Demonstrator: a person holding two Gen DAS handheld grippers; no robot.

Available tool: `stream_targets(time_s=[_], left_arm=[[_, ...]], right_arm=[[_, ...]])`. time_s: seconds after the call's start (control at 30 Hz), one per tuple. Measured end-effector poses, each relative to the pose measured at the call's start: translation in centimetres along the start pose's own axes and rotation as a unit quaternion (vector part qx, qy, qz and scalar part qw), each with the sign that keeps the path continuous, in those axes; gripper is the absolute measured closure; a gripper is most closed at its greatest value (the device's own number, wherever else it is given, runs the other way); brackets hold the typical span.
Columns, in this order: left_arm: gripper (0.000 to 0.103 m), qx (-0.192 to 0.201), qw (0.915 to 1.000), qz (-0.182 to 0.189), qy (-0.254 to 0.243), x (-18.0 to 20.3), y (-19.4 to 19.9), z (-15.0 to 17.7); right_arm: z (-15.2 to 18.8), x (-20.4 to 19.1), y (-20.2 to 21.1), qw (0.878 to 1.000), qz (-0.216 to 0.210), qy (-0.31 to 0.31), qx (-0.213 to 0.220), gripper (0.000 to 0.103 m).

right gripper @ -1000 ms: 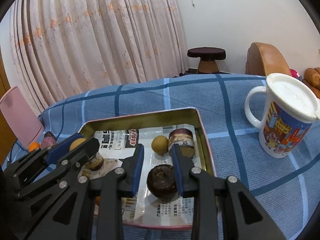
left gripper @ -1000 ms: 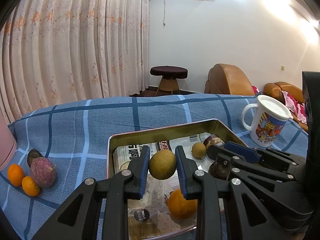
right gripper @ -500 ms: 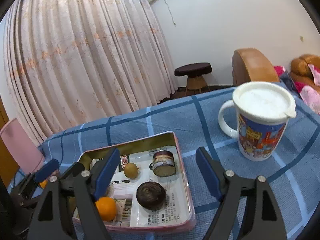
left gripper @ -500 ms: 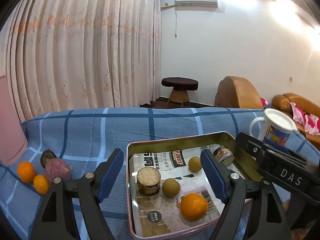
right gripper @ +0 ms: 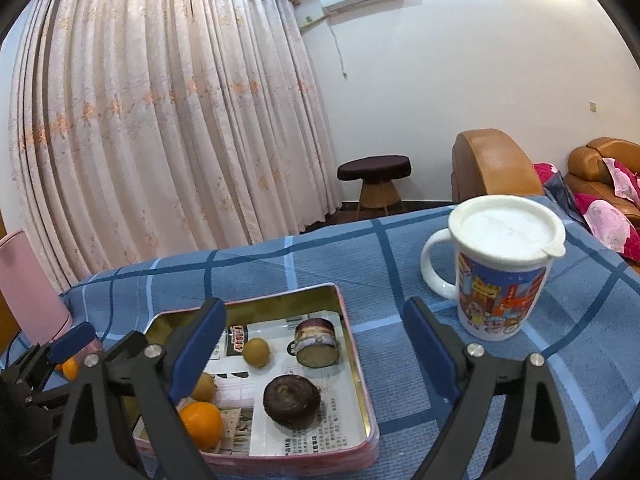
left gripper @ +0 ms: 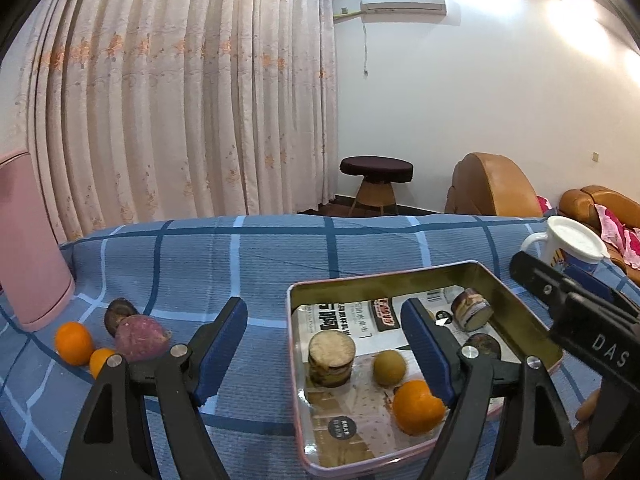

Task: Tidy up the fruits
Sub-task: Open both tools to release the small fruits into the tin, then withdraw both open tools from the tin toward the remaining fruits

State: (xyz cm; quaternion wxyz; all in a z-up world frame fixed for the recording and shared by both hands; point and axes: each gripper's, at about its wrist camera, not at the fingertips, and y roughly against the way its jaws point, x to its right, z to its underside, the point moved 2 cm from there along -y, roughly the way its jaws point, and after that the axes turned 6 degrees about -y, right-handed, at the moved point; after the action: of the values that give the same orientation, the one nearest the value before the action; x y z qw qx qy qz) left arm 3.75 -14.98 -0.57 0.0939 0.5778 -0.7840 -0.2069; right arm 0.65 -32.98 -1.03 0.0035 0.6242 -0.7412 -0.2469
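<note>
The left gripper (left gripper: 322, 346) hung over the near part of a bench covered in blue checked cloth (left gripper: 240, 256), its blue-padded jaws spread wide and holding nothing. The right gripper (right gripper: 314, 350) stood beside it, and its jaws had just been opening; they too were wide apart with nothing between them.

A shallow rectangular metal tin with a pink rim (left gripper: 516, 312), lined with printed newspaper (left gripper: 340, 314), lay on the cloth near the middle. Inside it, at the near end, sat a round orange (left gripper: 416, 406), with a small round yellow-brown fruit (left gripper: 389, 367) just beyond it and a short cut cylinder with a pale top and dark sides (left gripper: 331, 358) to the left. A dark brown round fruit (right gripper: 291, 400) rested near the tin's right wall, and farther back lay a dark-skinned cut piece on its side (right gripper: 317, 343) next to a second small yellow-brown fruit (right gripper: 256, 353).

On the cloth well to the left of the tin, a reddish-purple fruit (left gripper: 138, 338) lay touching a dark round fruit (left gripper: 118, 314) behind it, with two small oranges (left gripper: 74, 343) just beside them. A pink container (left gripper: 30, 248) stood at the far left. A white lidded mug with a colourful cartoon print (right gripper: 500, 276) stood to the right of the tin, apart from it.
</note>
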Motion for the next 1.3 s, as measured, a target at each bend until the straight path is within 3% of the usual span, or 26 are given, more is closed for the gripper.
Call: stream_targets(time_s=[0.47,1.3], left_arm=[[0.023,0.0,0.9999,-0.012,0.004,-0.7,0.2,0.3],[0.023,-0.002,0.9992,-0.036,0.013,-2.5,1.0,1.0]], right_arm=[[-0.2,0.5,1.1,0.999,0.013,-0.005,0.032,0.008],[-0.2,0.5,1.8,0.998,0.029,-0.004,0.048,0.006]])
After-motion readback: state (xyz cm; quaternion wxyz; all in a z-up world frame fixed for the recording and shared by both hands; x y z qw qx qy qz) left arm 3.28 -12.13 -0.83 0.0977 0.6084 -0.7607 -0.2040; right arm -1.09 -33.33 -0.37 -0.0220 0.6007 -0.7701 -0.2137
